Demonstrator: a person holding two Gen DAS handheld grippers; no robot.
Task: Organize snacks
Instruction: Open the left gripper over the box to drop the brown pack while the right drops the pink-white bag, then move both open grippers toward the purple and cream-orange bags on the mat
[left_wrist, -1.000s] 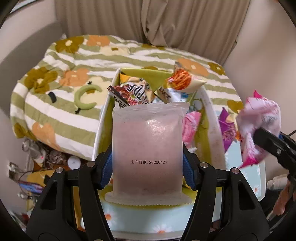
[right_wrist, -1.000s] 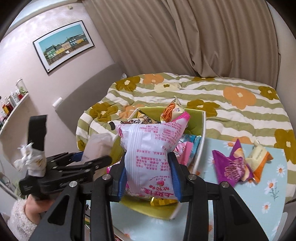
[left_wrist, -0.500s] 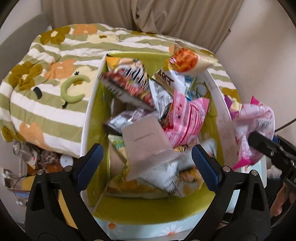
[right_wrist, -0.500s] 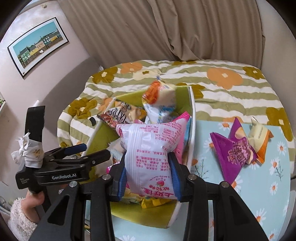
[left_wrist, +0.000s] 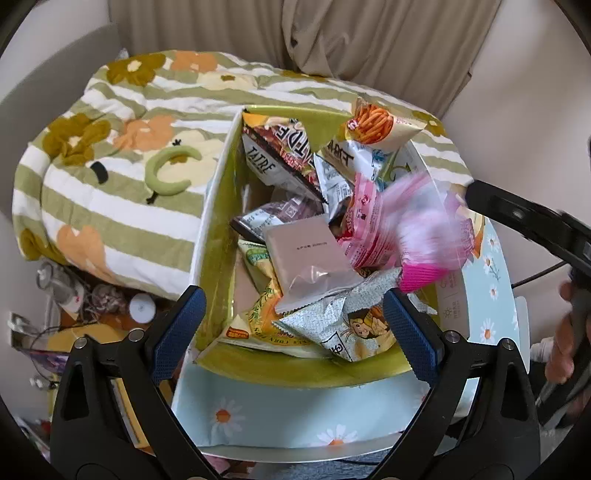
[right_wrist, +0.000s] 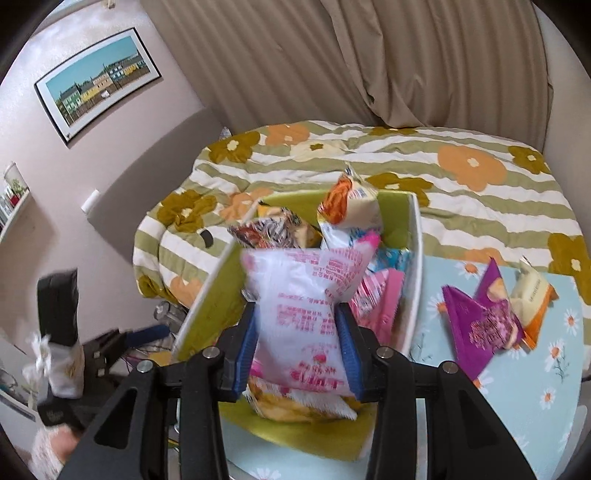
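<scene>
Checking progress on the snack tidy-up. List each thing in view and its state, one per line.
left hand-held gripper: open, empty, above the box.
right hand-held gripper: shut on the white-and-pink bag.
white-and-pink bag: held over the box.
pale pink packet: lying loose on the pile in the box.
box: open-topped, heaped with snacks.
purple packet: on the table, outside the box.
cream-and-orange packet: on the table, beside the purple one.
</scene>
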